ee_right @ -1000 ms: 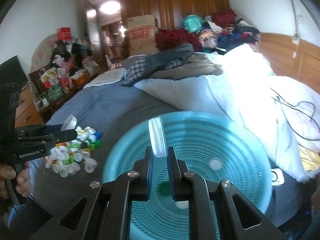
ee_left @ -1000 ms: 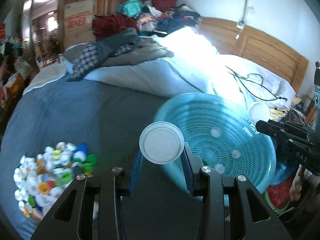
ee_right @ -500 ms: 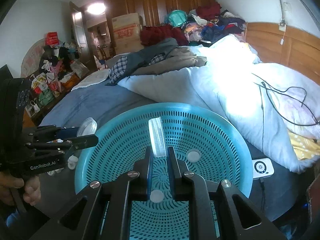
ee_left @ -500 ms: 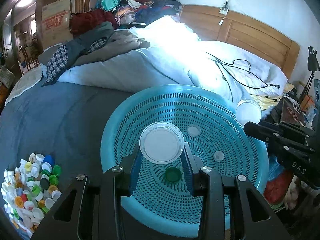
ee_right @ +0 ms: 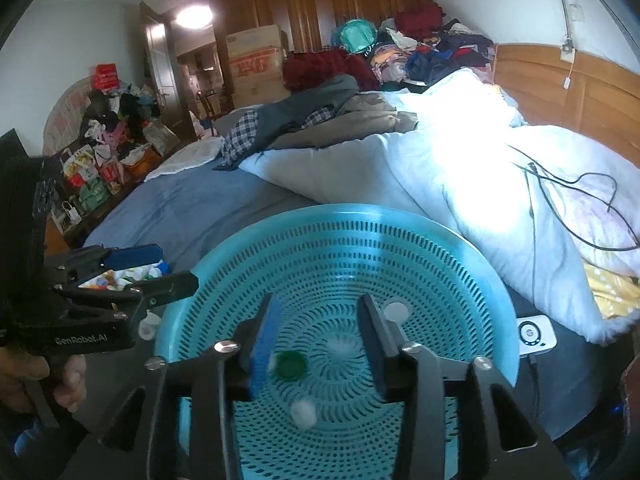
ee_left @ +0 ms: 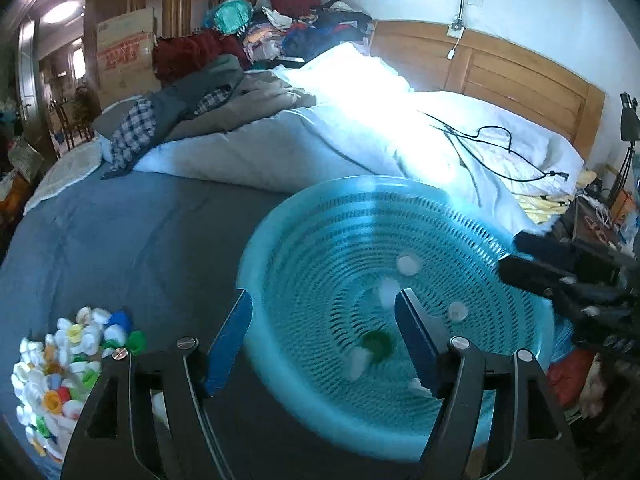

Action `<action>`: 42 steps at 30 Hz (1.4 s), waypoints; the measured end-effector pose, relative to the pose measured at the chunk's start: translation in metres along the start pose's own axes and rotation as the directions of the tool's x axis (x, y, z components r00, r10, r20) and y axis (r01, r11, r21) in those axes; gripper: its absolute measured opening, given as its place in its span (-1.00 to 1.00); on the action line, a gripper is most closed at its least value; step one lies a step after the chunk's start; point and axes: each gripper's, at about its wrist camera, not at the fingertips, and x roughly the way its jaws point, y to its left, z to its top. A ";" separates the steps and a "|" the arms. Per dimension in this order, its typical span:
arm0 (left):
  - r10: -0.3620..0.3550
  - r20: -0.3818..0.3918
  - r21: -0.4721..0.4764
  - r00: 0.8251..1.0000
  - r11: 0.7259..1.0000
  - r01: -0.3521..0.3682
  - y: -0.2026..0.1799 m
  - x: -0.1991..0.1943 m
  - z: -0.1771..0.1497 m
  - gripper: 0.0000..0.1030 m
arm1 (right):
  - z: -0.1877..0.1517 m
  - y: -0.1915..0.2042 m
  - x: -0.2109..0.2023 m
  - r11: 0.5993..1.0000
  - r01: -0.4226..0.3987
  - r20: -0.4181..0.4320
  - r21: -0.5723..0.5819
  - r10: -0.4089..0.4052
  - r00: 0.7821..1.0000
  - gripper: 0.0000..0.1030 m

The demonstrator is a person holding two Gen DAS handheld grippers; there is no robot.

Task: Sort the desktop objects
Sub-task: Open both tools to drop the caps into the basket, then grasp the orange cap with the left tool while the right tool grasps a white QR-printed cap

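Left claw: the left claw (ee_left: 322, 336) hangs over the near-left rim of the basket, its jaws opening, with nothing between them.
Right claw: the right claw (ee_right: 318, 340) is above the middle of the basket; its jaws are opening too, and no thing is pinched.
Basket: the turquoise basket (ee_left: 400, 190) stands on the bed (ee_left: 120, 240), just beside the pile, probably so that each claw needs only a short way to carry a cap.
Caps in basket: a green cap (ee_right: 291, 365) lies near the centre, and several white caps, among them one (ee_right: 397, 309) by the far side of the right finger; some are blurred, I think they are falling or rolling.
Caps not sorted: the pile of caps (ee_left: 68, 368) lies on the blue blanket, left of the basket and well apart from the white quilt.
Change: one second ago each claw was pressed on a round white lid, the left flat-side up, the right on edge. Now both lids are gone from the jaws, so they seem released into the basket.
Task state: my judgement is that most of the pile is not yet sorted.
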 end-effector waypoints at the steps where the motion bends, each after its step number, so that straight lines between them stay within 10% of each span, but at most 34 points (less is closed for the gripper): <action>1: 0.010 0.000 -0.011 1.000 1.000 -0.010 0.008 -0.004 -0.007 0.32 | -0.002 0.006 -0.001 1.000 -0.015 0.004 -0.003 0.015 1.000 0.29; 10: 0.195 -0.053 -0.218 0.979 0.955 -0.202 0.172 -0.071 -0.133 0.32 | -0.052 0.108 0.031 0.970 -0.224 -0.141 -0.094 0.209 0.968 0.45; 18: 0.384 -0.219 -0.481 0.897 0.758 -0.442 0.330 -0.116 -0.239 0.31 | -0.091 0.181 0.048 0.945 -0.277 -0.180 -0.176 0.246 0.952 0.46; 29: 0.272 -0.176 -0.587 0.946 0.743 -0.323 0.357 -0.080 -0.243 0.07 | -0.098 0.201 0.070 0.959 -0.239 -0.258 -0.154 0.194 0.946 0.56; 32: 0.271 -0.172 -0.587 0.947 0.744 -0.319 0.360 -0.077 -0.240 -0.46 | -0.102 0.207 0.072 0.953 -0.257 -0.291 -0.163 0.202 0.935 0.26; 35: 0.271 -0.165 -0.584 0.948 0.748 -0.315 0.359 -0.080 -0.240 -0.52 | -0.103 0.213 0.072 0.949 -0.270 -0.293 -0.161 0.216 0.932 -0.32; 42: 0.285 -0.125 -0.569 0.950 0.764 -0.304 0.345 -0.113 -0.244 -0.52 | -0.089 0.229 0.087 0.941 -0.271 -0.257 -0.200 0.217 0.942 -0.36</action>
